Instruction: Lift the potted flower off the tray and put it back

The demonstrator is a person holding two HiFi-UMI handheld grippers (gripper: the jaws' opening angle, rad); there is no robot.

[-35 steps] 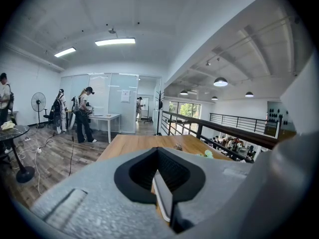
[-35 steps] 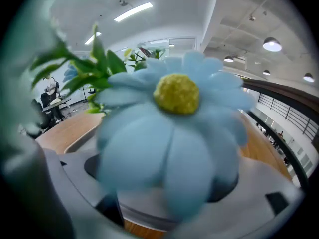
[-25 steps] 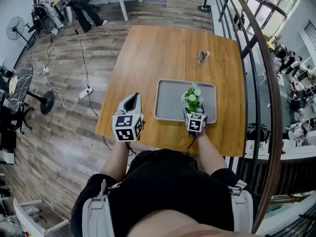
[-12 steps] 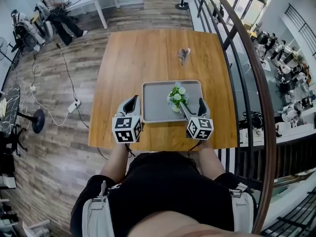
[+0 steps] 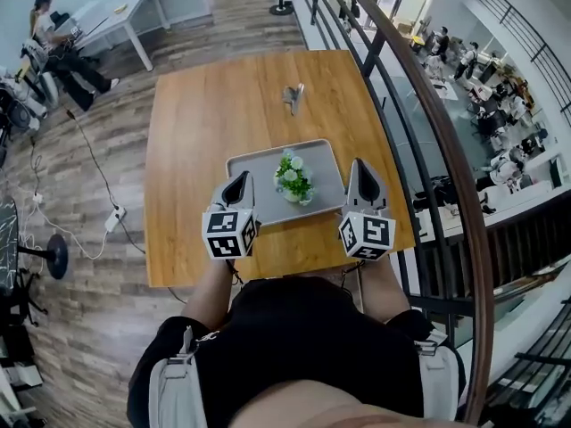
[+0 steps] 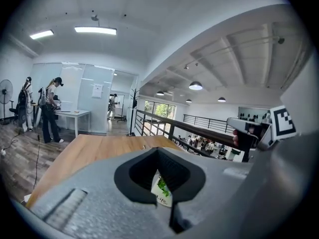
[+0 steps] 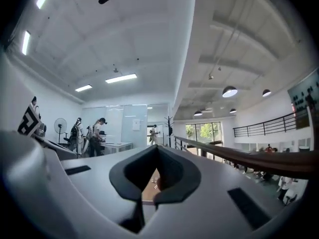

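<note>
The potted flower [image 5: 293, 178], white blooms and green leaves in a small pale pot, stands upright on the grey tray [image 5: 250, 172] on the wooden table [image 5: 196, 123]. My left gripper [image 5: 241, 179] hovers shut over the tray's near left corner. Through the gap in its jaws in the left gripper view, the pot [image 6: 162, 190] shows just ahead. My right gripper [image 5: 359, 165] is raised to the right of the tray, apart from the flower. Its jaws have just been closing and are shut with nothing between them.
A small grey metal object [image 5: 293, 96] lies on the table beyond the tray. A dark railing [image 5: 419, 132] runs close along the table's right side, with a drop behind it. People and a white desk [image 5: 116, 16] are at the far left.
My right gripper let go of the pot, opened, rose and pulled back to the right of the tray, then shut. The left gripper shifted slightly toward the tray. The flower stays on the tray.
</note>
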